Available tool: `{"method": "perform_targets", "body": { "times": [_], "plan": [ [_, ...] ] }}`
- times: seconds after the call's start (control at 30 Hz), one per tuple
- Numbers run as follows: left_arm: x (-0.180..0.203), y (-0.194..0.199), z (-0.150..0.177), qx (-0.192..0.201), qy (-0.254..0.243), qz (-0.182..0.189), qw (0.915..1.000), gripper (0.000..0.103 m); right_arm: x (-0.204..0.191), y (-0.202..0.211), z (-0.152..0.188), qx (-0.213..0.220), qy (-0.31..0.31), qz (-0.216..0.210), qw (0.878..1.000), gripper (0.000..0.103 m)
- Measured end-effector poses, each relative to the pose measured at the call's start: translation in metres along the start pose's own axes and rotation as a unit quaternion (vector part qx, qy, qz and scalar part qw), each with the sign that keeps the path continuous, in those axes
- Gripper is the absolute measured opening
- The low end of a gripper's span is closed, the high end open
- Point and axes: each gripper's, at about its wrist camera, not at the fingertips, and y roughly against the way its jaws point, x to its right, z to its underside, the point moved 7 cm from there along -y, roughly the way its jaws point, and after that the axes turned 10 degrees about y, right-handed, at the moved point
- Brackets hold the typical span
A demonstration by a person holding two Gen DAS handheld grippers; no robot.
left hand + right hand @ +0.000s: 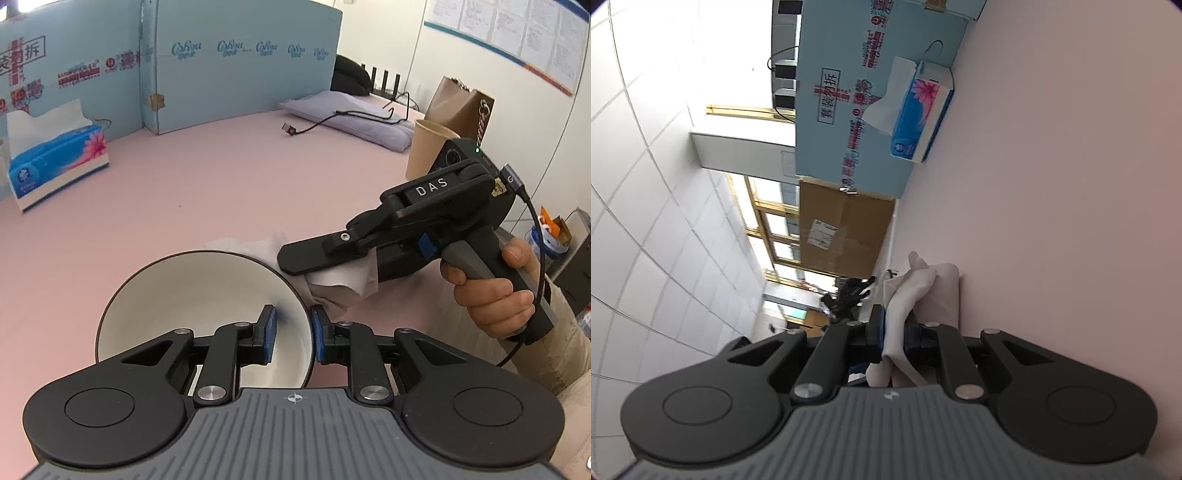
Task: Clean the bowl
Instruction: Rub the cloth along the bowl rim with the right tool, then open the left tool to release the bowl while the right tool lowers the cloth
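Observation:
A white bowl [192, 306] with a dark rim stands on the pink table [184, 192], close below the left wrist camera. My left gripper [293, 330] straddles the bowl's right rim, one blue pad inside and one outside. A gap shows between the inner pad and the wall, so the jaws stand open. My right gripper [325, 271], held in a person's hand [495, 295], lies on its side just right of the bowl. It is shut on a crumpled white tissue [340, 286]. In the right wrist view, that tissue [916, 288] is pinched in the right gripper [892, 328].
A blue tissue box [55, 162] sits at the far left, before a blue cardboard wall [240, 74]. A lilac pillow [351, 118] with a black cable [306, 127] lies at the back. A paper cup [424, 147] and a brown paper bag [465, 107] stand behind the right gripper.

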Motion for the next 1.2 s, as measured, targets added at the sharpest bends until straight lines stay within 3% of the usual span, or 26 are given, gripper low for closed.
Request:
{"method": "perform_targets", "body": {
  "times": [0.27, 0.33, 0.4, 0.53, 0.63, 0.7, 0.77, 0.8, 0.83, 0.97, 1.03, 1.2],
  "plan": [
    [-0.011, 0.019, -0.001, 0.031, 0.021, 0.000, 0.9993, 0.048, -0.004, 0.011, -0.015, 0.031, 0.011, 0.003, 0.999, 0.013],
    [-0.014, 0.032, -0.003, 0.055, 0.032, 0.003, 0.9979, 0.059, -0.009, 0.014, -0.021, 0.040, 0.030, 0.018, 0.999, 0.013],
    [-0.022, 0.046, -0.008, 0.088, 0.050, -0.006, 0.9949, 0.083, -0.015, 0.018, -0.026, 0.049, 0.055, 0.041, 0.996, 0.013],
    [-0.044, 0.073, -0.013, 0.138, 0.096, -0.032, 0.9852, 0.085, -0.033, 0.019, -0.032, 0.064, 0.131, 0.109, 0.983, 0.013],
    [-0.065, 0.094, -0.014, 0.173, 0.139, -0.060, 0.9732, 0.092, -0.052, 0.011, -0.032, 0.063, 0.223, 0.189, 0.954, 0.014],
    [-0.083, 0.104, -0.011, 0.188, 0.168, -0.101, 0.9625, 0.097, -0.057, 0.004, -0.029, 0.058, 0.259, 0.225, 0.937, 0.014],
    [-0.095, 0.107, -0.008, 0.192, 0.188, -0.124, 0.9550, 0.103, -0.058, -0.008, -0.024, 0.050, 0.303, 0.271, 0.912, 0.014],
    [-0.103, 0.109, -0.006, 0.196, 0.203, -0.137, 0.9495, 0.103, -0.058, -0.015, -0.021, 0.044, 0.327, 0.299, 0.895, 0.014],
    [-0.107, 0.110, -0.005, 0.195, 0.212, -0.144, 0.9468, 0.103, -0.056, -0.020, -0.019, 0.041, 0.340, 0.316, 0.885, 0.014],
    [-0.140, 0.117, 0.007, 0.188, 0.271, -0.215, 0.9193, 0.103, -0.045, -0.030, -0.012, 0.032, 0.378, 0.374, 0.846, 0.014],
    [-0.147, 0.118, 0.010, 0.188, 0.280, -0.218, 0.9160, 0.103, -0.041, -0.035, -0.009, 0.025, 0.401, 0.400, 0.824, 0.014],
    [-0.146, 0.117, 0.015, 0.181, 0.273, -0.250, 0.9110, 0.103, -0.028, -0.037, -0.005, 0.005, 0.406, 0.423, 0.810, 0.014]
  ]
}}
